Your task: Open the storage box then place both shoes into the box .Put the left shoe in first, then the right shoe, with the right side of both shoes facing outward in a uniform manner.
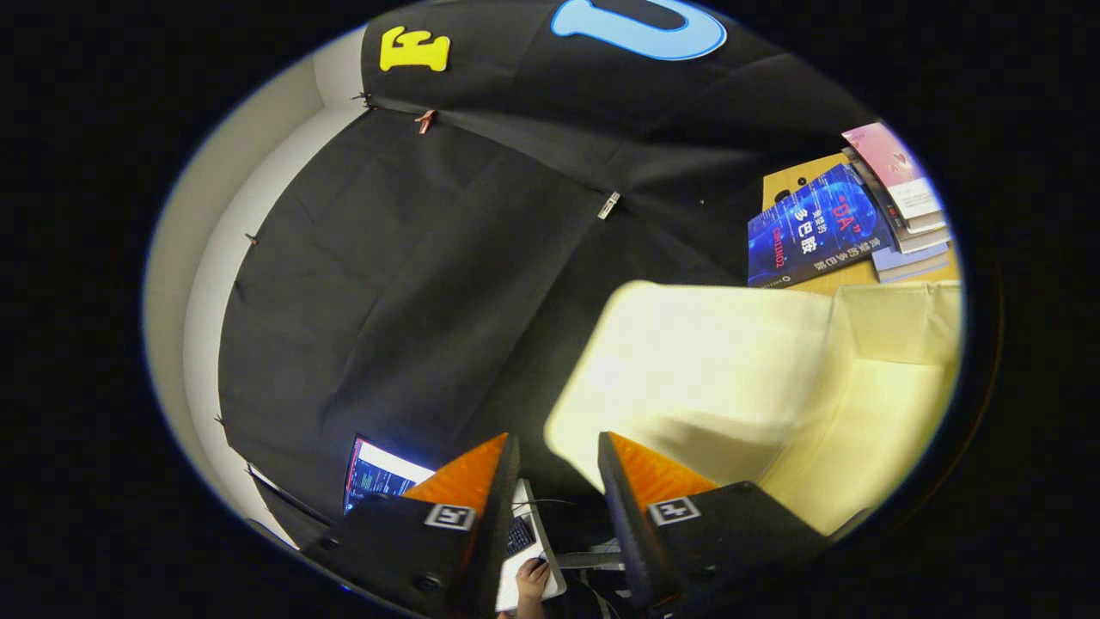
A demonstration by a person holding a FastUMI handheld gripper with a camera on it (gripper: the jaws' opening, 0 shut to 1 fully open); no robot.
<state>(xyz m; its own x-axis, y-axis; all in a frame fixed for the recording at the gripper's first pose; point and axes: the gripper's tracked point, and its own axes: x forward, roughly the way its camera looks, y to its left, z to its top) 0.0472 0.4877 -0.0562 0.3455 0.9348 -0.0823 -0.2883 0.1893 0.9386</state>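
**Gripper standing open beside the storage box, nothing held**

We are observing the gripper (559,481) with its two fingers spread apart and a clear gap between them; nothing is lying in that gap and neither finger is pressing on anything. One finger is overlapping the near lower edge of the storage box in the view, but we cannot tell whether it is touching it.

We are finding the storage box (739,387), a pale cream container, sitting just ahead of that finger and running away from it. Its near surface is appearing blurred, so we cannot tell whether the lid is raised or closed. A second cream panel is adjoining it on the far side.

Beyond the box, we are noting a stack of books (894,206) resting on a tan surface (786,182), with a blue-covered book (812,228) leaning nearest the box.

Between and beyond the fingers, we are seeing a lit laptop (382,477), with a hand (531,583) resting on a mouse beside its keyboard.

Black cloth (412,284) is hanging across the area ahead of the fingers, pinned with small clips, and a pale wall (185,258) is showing past its edge.
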